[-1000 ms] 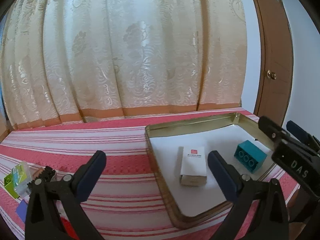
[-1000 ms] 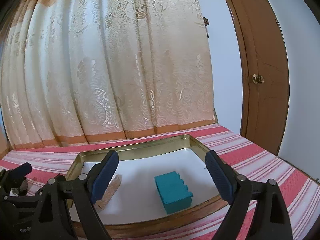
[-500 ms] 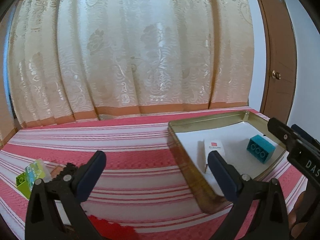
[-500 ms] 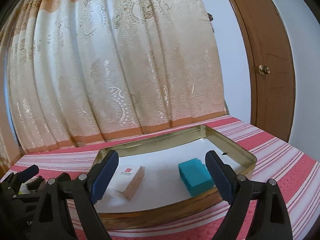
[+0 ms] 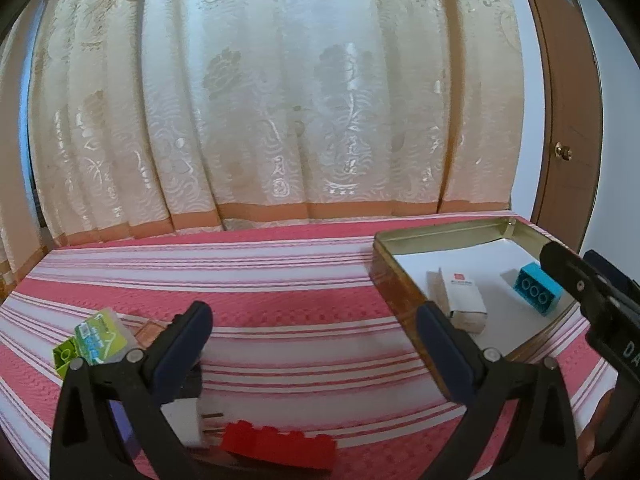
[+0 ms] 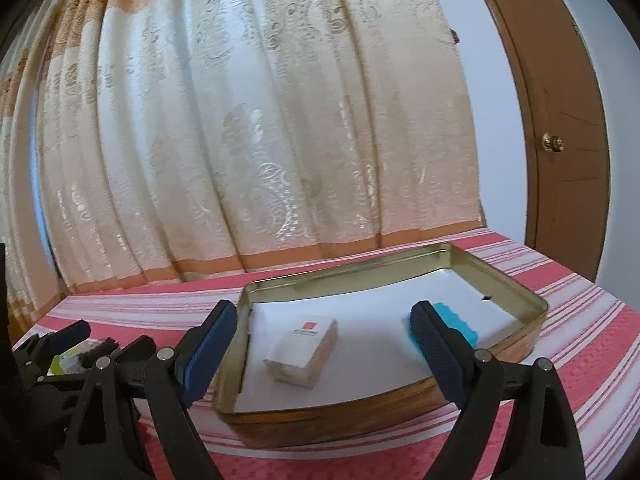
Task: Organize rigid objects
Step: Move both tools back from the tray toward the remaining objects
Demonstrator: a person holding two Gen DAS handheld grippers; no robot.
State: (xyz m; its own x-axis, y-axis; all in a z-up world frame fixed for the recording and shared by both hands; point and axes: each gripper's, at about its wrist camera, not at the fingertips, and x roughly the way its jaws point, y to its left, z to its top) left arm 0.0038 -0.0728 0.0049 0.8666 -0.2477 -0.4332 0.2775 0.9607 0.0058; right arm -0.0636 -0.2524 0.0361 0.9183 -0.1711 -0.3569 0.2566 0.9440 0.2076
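A gold metal tray [image 5: 394,288] [image 6: 500,276] with a white lining sits on the red striped cloth. Inside it lie a small white box [image 5: 464,294] [image 6: 306,342] and a teal brick [image 5: 536,288] [image 6: 460,322]. My left gripper [image 5: 314,336] is open over the cloth left of the tray, nothing between its fingers. Below it lie a red brick [image 5: 280,448] and a white plug [image 5: 186,424]. My right gripper [image 6: 326,338] stands open before the tray's near rim, empty.
A green brick [image 5: 64,356] and a green-and-white card pack [image 5: 102,336] lie at the left on the cloth. A cream curtain hangs behind the table. A brown door [image 6: 560,140] stands at the right. The other gripper shows at each view's edge.
Both grippers have drawn back and leftward from the tray. In the left wrist view the tray slid right and the red brick and white plug came into sight. Both stay open.
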